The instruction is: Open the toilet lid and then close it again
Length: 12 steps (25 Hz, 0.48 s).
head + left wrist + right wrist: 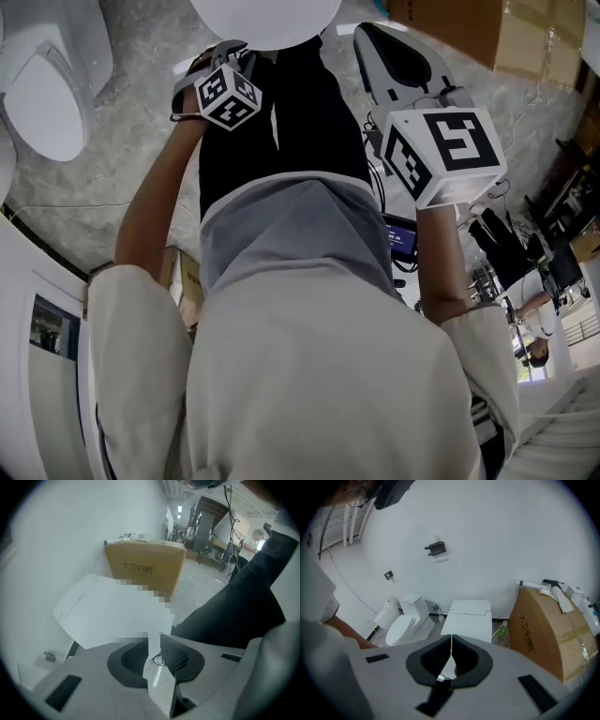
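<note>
left gripper (154, 640) clamping front edge of toilet lid (108, 611). opening step looking under way. right gripper (451, 637) clenched, empty, hanging clear. next move calling for swinging lid upright, then lowering gently.

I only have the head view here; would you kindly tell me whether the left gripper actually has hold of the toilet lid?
Observer: Yes. In the left gripper view, the left gripper has its fingers closed on the white edge of the toilet lid.
Operator: Thank you. And is the right gripper holding anything?
Observer: No. The right gripper view shows the right gripper with its fingers together and nothing between them.
</note>
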### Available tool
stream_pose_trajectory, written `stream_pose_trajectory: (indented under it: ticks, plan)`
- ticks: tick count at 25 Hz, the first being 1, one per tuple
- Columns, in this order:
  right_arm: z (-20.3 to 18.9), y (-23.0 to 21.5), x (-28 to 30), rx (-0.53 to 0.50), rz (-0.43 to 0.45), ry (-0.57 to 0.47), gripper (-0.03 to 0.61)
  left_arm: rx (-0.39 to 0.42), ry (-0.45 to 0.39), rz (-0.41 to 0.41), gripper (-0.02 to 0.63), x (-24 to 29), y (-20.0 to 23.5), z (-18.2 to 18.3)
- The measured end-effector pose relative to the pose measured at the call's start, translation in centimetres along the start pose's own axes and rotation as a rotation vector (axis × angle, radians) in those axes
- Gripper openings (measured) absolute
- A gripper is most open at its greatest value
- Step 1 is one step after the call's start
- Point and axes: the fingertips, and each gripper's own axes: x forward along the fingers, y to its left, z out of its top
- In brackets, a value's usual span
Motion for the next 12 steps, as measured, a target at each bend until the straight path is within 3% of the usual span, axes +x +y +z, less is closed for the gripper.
stream_pose_trajectory:
  ticks: [5, 12]
  plan:
    - [1.2, 0.0, -2.5, -0.009, -0.023, -0.04, 0.011, -0.041, -0.092, 0.08, 0.064, -5.0, 1.0, 3.1]
    - [2.8, 0.7, -5.1, -0.021, -0.046, -0.104, 0.011, -0.251, -0.262, 0.144, 0.048, -12.2, 3.9, 6.9]
